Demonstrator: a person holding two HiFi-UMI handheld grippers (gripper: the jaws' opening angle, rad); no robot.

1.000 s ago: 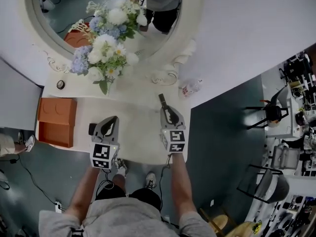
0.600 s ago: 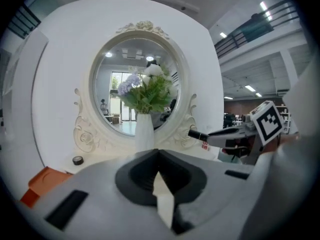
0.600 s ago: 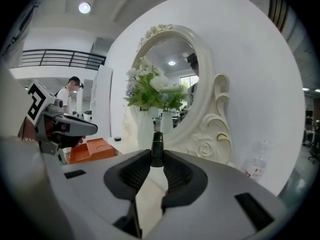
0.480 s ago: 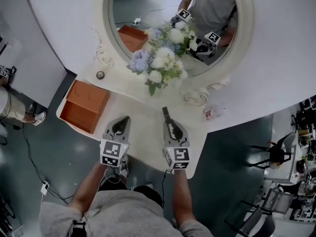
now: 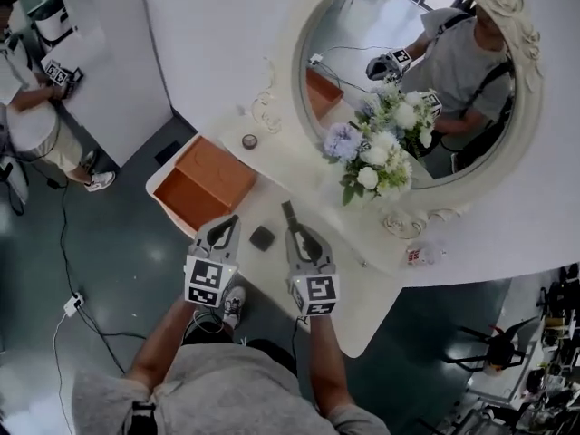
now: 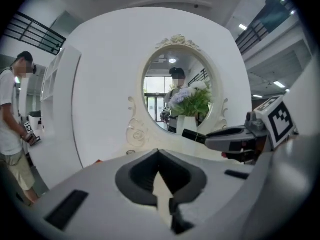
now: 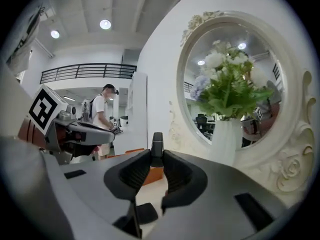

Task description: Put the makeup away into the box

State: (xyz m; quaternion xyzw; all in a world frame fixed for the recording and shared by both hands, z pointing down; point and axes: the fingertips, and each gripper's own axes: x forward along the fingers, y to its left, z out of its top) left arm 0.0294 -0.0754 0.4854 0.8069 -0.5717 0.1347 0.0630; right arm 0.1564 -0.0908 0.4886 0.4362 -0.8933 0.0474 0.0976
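My right gripper (image 5: 295,231) is shut on a slim black makeup tube (image 5: 287,212) that sticks out past its fingertips; in the right gripper view the tube (image 7: 157,145) stands upright between the pads. The left gripper (image 5: 227,222) hovers beside it with its jaws together and nothing in them. A small black square compact (image 5: 262,237) lies on the white dressing table (image 5: 355,288) between the two grippers. The open orange box (image 5: 205,182) sits at the table's left end, just beyond the left gripper. Part of that box (image 7: 153,174) shows behind the right jaws.
A vase of white and blue flowers (image 5: 373,152) stands against the oval mirror (image 5: 426,25). A small round jar (image 5: 249,140) sits behind the box, and a small packet (image 5: 422,254) lies at the right. A person (image 5: 32,107) stands by the far left wall.
Both grippers have swung left along the table and risen a little, ending near the orange box. The black compact has come into view between them. The tube stays gripped.
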